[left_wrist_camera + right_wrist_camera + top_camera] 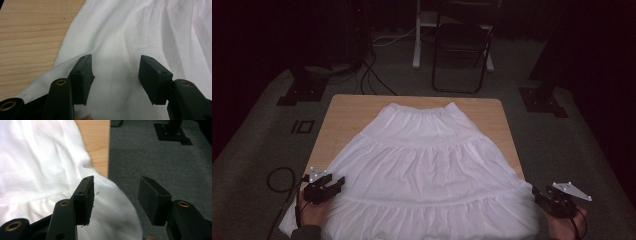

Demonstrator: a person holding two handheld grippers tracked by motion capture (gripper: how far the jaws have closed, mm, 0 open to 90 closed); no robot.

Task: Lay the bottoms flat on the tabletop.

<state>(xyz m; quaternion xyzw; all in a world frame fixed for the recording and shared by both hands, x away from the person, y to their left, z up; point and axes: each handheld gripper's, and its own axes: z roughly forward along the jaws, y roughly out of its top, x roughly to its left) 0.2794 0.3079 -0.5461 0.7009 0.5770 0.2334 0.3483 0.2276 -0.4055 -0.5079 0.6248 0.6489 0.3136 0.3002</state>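
Observation:
A white tiered skirt (427, 160) lies spread flat on the wooden table (347, 107), waistband at the far side and wide hem toward me. My left gripper (339, 184) hovers over the skirt's near left corner, open. In the left gripper view its jaws (115, 75) stand wide apart above the white cloth (125, 37), with bare table (30, 30) to the left. My right gripper (536, 192) is off the table's right edge beside the hem, open. In the right gripper view its jaws (115, 197) straddle the drooping skirt edge (37, 157) and hold nothing.
Grey carpet (162, 157) surrounds the table. A black folding chair (462, 45) and a white post (417, 35) stand behind it. Black stand bases sit at the far left (302, 92) and far right (542, 100). Cables (372, 75) run across the floor.

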